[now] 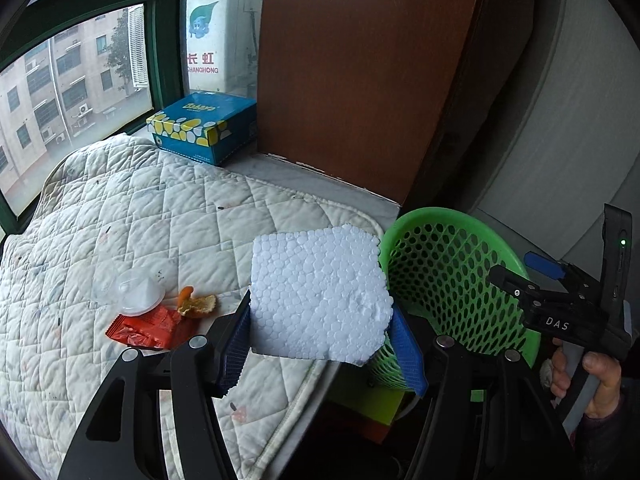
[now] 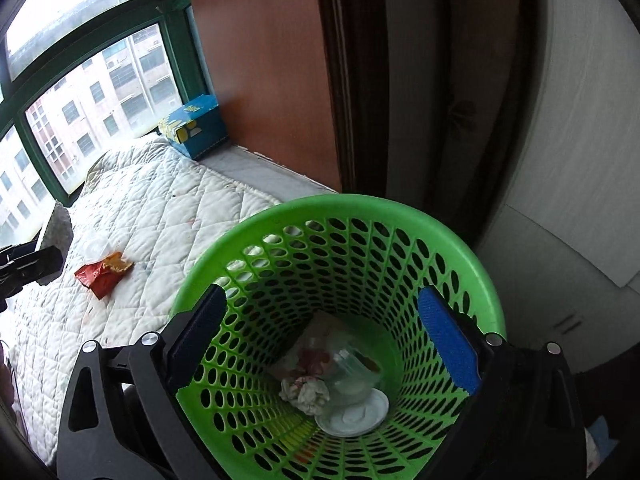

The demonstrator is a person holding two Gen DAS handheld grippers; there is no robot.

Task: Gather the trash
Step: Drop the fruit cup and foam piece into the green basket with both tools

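Blue ribbed pads of the left hand-held gripper (image 1: 322, 344) press on the two side edges of a white foam slab (image 1: 320, 296), low in the middle of the left wrist view. Its jaws stand about half apart, filled by the slab's width. By its look the foam is very light and stiff but crumbly: its beaded surface is already dented near the lower right edge, so a gentle squeeze on the flat edges suits it better than a hard pinch, and a draught or a quick swing could tip it out.

At lower right of that view the green basket (image 1: 452, 280) stands just beside the quilted mattress (image 1: 132, 208), its rim close to the slab's right edge; the slab hangs over the mattress edge, not yet over the basket's mouth.

In the right wrist view the right hand-held gripper (image 2: 320, 336) has wide-set jaws with nothing between the pads; it hovers over the basket mouth, where crumpled tissue, a clear cup and a white lid lie at the bottom.

Left on the mattress, at lower left of the left wrist view, are a red wrapper (image 1: 148, 330), an orange peel (image 1: 196, 304) and a clear plastic lid (image 1: 138, 294), all light and easy to pinch by an edge.
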